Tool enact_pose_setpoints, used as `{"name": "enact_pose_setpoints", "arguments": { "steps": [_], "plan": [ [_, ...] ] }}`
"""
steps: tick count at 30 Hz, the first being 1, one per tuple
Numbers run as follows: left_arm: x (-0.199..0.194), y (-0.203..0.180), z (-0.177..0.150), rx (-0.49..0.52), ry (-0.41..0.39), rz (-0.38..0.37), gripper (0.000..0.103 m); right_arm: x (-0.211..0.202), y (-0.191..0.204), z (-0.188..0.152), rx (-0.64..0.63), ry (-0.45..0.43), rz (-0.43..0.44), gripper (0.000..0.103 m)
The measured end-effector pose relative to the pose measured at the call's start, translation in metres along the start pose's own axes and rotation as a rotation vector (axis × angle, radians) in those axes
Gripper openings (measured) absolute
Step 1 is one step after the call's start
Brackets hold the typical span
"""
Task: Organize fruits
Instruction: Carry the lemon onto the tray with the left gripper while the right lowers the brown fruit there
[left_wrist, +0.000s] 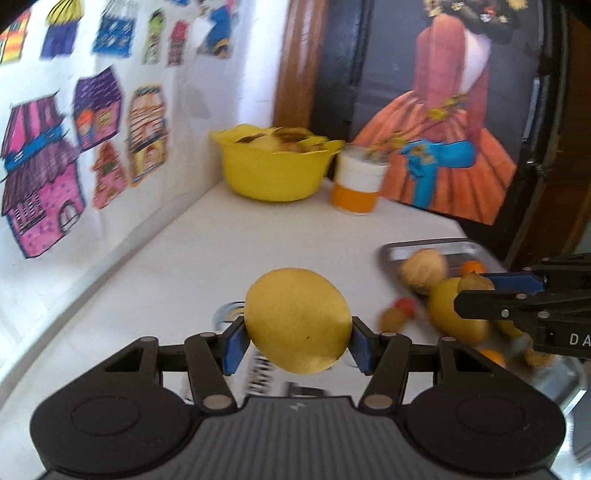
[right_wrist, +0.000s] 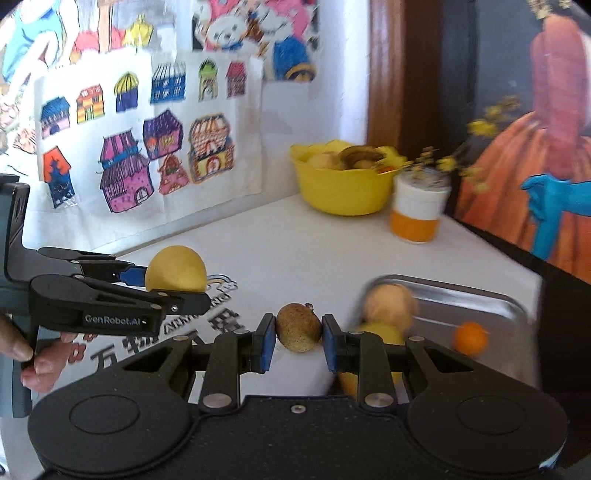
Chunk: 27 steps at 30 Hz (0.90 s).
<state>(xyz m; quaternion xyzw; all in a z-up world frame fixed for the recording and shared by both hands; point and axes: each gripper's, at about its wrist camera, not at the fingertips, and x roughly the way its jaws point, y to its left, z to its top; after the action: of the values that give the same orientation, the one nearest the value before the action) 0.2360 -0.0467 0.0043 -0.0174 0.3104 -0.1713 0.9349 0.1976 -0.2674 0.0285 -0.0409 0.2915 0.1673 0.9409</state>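
Both tools are up off the white table (left_wrist: 207, 243), each with a fruit pinched between its blue pads. The left gripper (left_wrist: 297, 339) is clamped on a large yellow fruit (left_wrist: 297, 319), smooth and egg-shaped, which bulges well above the pads and hangs over the printed cloth on the near part of the table. The right gripper (right_wrist: 299, 338) squeezes a much smaller brown speckled fruit (right_wrist: 298, 326), held level between its two fingers, just left of the metal tray (right_wrist: 480, 299). In that tray, on the right side, lie a tan round fruit (right_wrist: 389, 304), a small orange one (right_wrist: 470, 338) and a yellow one partly hidden behind the right tool. At the far end, against the wall of house drawings (right_wrist: 147, 147), a yellow bowl (right_wrist: 340, 192) already holds several pieces of fruit, and a white and orange cup (right_wrist: 419, 210) stands just to its right. A hand (right_wrist: 37, 362) grips the left tool's handle at the near left.
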Motion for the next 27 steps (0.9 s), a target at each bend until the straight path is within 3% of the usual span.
{"name": "enact_pose_setpoints", "arguments": {
  "steps": [6,12,17,27],
  "plan": [
    [-0.021,-0.046,-0.007,0.025,-0.018,-0.088,0.061,-0.054,-0.030,-0.026,0.014,-0.016,-0.055,0.029],
    [-0.028,-0.089,-0.018,0.045,-0.003,-0.173,0.061,-0.083,-0.046,-0.061,0.021,-0.003,-0.095,0.029],
    [-0.024,-0.114,-0.031,0.065,0.035,-0.222,0.061,-0.088,-0.055,-0.090,0.049,0.026,-0.110,0.029],
    [-0.014,-0.139,-0.049,0.116,0.092,-0.235,0.061,-0.081,-0.071,-0.119,0.125,0.055,-0.113,0.029]
  ]
}}
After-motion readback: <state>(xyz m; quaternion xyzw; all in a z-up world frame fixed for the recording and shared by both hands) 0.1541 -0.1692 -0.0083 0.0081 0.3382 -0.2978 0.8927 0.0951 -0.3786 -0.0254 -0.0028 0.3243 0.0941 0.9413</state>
